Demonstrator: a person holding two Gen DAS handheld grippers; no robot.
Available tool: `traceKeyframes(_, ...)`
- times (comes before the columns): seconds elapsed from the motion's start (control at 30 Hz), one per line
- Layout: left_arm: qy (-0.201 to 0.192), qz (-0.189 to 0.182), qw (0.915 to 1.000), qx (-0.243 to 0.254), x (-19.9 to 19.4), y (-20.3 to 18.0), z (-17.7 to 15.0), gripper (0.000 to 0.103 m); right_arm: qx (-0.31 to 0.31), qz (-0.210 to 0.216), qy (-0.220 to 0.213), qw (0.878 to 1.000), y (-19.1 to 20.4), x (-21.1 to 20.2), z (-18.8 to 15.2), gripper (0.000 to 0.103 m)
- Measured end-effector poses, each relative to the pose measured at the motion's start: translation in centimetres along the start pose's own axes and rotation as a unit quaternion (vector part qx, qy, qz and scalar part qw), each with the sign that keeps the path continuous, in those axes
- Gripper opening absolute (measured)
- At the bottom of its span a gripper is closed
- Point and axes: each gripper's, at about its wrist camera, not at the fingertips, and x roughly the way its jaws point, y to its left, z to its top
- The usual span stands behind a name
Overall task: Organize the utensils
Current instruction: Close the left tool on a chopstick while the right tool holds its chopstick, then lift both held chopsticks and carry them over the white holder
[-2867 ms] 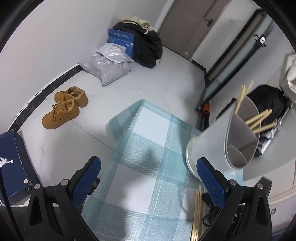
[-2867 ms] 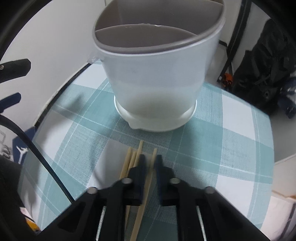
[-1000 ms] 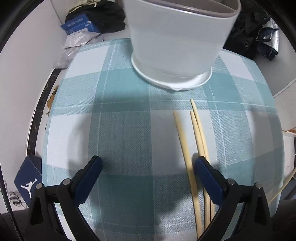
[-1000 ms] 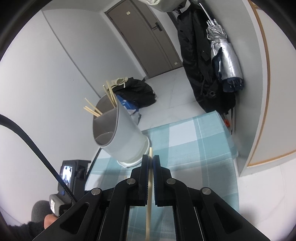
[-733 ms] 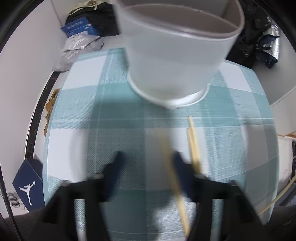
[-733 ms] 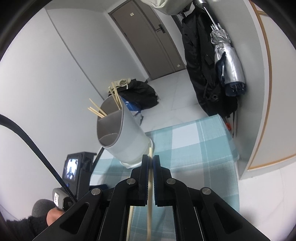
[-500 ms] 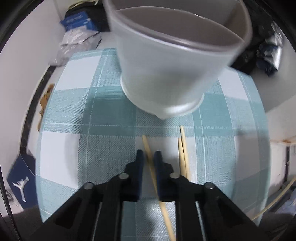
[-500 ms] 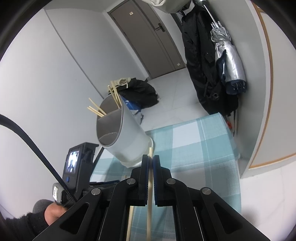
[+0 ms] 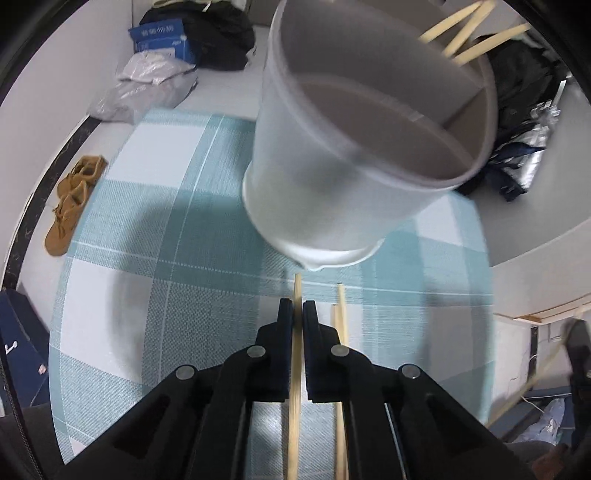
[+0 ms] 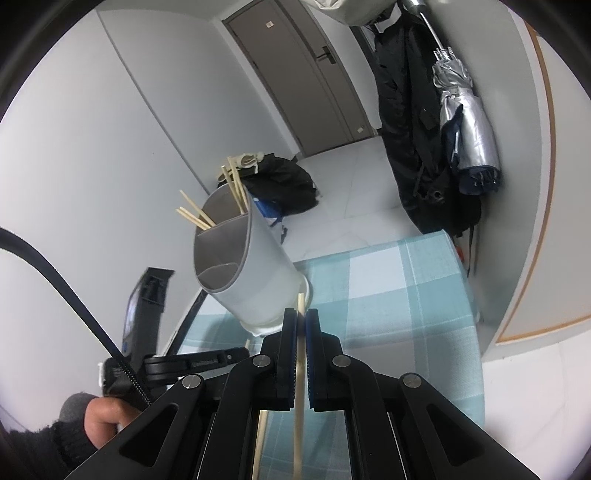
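Note:
A white utensil holder (image 9: 354, 158) with a grey divided inside stands on the teal checked tablecloth (image 9: 166, 258); several chopsticks (image 9: 469, 33) stick out of its far compartment. My left gripper (image 9: 297, 309) is shut on a chopstick (image 9: 294, 387) just in front of the holder's base. Two more chopsticks (image 9: 340, 369) lie on the cloth to its right. In the right wrist view my right gripper (image 10: 301, 317) is shut on another chopstick (image 10: 300, 398), held above the table near the holder (image 10: 243, 269).
Tan shoes (image 9: 70, 206), plastic bags (image 9: 147, 81) and a blue box (image 9: 159, 35) lie on the floor beyond the table's left edge. Dark coats and a folded umbrella (image 10: 465, 125) hang on the right wall. A hand (image 10: 99, 417) holds the left gripper.
My left gripper swung over the table, moved toward the holder and closed from open onto a chopstick. My right gripper lifted its chopstick off the cloth and holds it raised.

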Motion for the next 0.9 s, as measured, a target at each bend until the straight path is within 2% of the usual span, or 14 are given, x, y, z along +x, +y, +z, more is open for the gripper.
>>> traceKeyframes(0.1, -0.026, -0.018, 0.9994, 0.014, -1.4, -0.7, -0.3, 0.002, -0.006, 0.002, -0.003, 1.000, 0.6, -0.1, -0.1, 0.004)
traceKeyframes(0.23, -0.075, -0.022, 0.9960, 0.042, -4.3, -2.1, -1.8, 0.002, -0.018, 0.001, -0.012, 1.000, 1.6, -0.3, -0.4, 0.004)
traceKeyframes(0.43, -0.161, -0.037, 0.9832, 0.077, -7.8, -2.4, -3.7, 0.002, -0.037, 0.005, -0.030, 0.999, 2.9, -0.8, -0.8, 0.003)
traceKeyframes(0.53, -0.173, -0.049, 0.9813, 0.069, -8.7, -1.9, -4.2, 0.002, -0.043, -0.004, -0.030, 0.999, 3.2, -0.9, -1.1, 0.003)
traceKeyframes(0.67, -0.201, -0.041, 0.9759, 0.074, -9.8, -1.6, -4.6, 0.002, -0.048, -0.010, -0.042, 0.998, 3.6, -1.4, -1.3, 0.003)
traceKeyframes(0.9, -0.213, -0.046, 0.9732, 0.072, -11.3, -1.4, -5.4, 0.002, -0.074, -0.031, -0.056, 0.995, 5.5, -2.4, -1.4, 0.003)
